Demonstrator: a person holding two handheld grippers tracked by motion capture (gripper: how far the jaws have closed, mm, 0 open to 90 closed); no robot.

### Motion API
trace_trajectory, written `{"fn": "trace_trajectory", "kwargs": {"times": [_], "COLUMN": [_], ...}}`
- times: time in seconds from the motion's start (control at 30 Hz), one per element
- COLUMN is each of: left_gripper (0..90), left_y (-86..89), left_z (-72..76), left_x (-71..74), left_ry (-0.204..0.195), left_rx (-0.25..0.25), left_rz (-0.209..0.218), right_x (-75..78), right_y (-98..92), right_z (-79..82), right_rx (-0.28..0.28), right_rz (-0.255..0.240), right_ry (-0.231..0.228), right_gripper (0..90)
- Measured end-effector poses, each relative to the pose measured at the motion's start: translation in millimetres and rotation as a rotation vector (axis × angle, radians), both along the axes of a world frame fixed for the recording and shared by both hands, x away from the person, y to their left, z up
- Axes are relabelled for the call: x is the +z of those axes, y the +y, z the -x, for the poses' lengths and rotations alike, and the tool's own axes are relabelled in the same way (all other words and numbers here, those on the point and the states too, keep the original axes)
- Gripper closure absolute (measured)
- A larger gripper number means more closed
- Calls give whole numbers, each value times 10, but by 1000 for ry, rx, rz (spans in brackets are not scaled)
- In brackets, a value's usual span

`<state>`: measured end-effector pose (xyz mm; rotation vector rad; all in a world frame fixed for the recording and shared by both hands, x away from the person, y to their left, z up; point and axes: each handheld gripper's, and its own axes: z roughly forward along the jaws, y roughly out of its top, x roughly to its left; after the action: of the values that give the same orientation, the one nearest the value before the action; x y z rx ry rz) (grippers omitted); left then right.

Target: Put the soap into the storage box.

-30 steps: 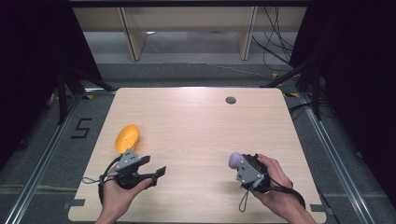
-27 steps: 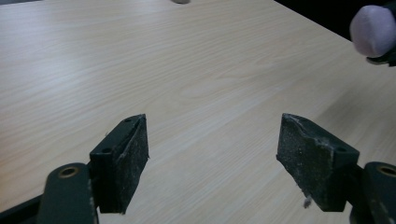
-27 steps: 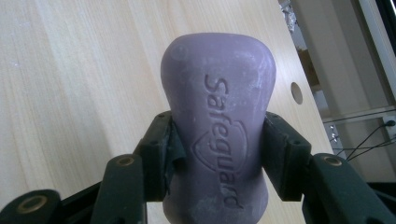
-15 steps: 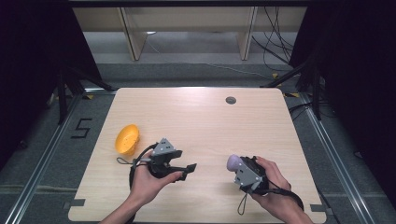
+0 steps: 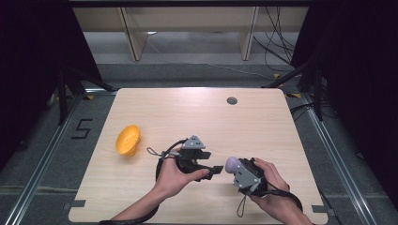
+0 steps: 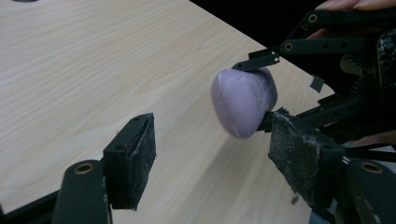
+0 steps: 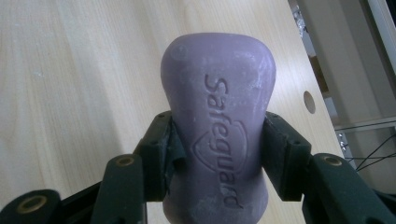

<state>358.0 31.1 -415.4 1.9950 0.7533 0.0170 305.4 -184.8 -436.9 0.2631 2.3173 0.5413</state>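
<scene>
The soap [image 7: 218, 126], a smooth purple bar with rounded ends and "Safeguard" pressed into its face, sits clamped in the right claw [image 5: 233, 167], held above the pale wood-grain tabletop [image 5: 197, 112]. Just left of the soap, the left claw [image 6: 215, 161] stands apart, its 2 jaws having just been closing, the soap near them but untouched. Well left of the soap lies an orange bowl [image 5: 127, 139], tipped on its side, nothing visible inside.
</scene>
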Motion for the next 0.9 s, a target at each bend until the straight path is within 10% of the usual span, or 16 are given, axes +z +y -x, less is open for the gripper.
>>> {"fn": "trace_trajectory", "kwargs": {"times": [0.9], "left_gripper": [420], "left_y": [-308], "left_z": [-193], "left_x": [-179], "left_ry": [162], "left_rx": [-61], "left_rz": [45], "right_x": [-11], "right_y": [79], "right_z": [25], "right_rx": [31], "right_rz": [6], "right_ry": [7], "right_gripper": [503]}}
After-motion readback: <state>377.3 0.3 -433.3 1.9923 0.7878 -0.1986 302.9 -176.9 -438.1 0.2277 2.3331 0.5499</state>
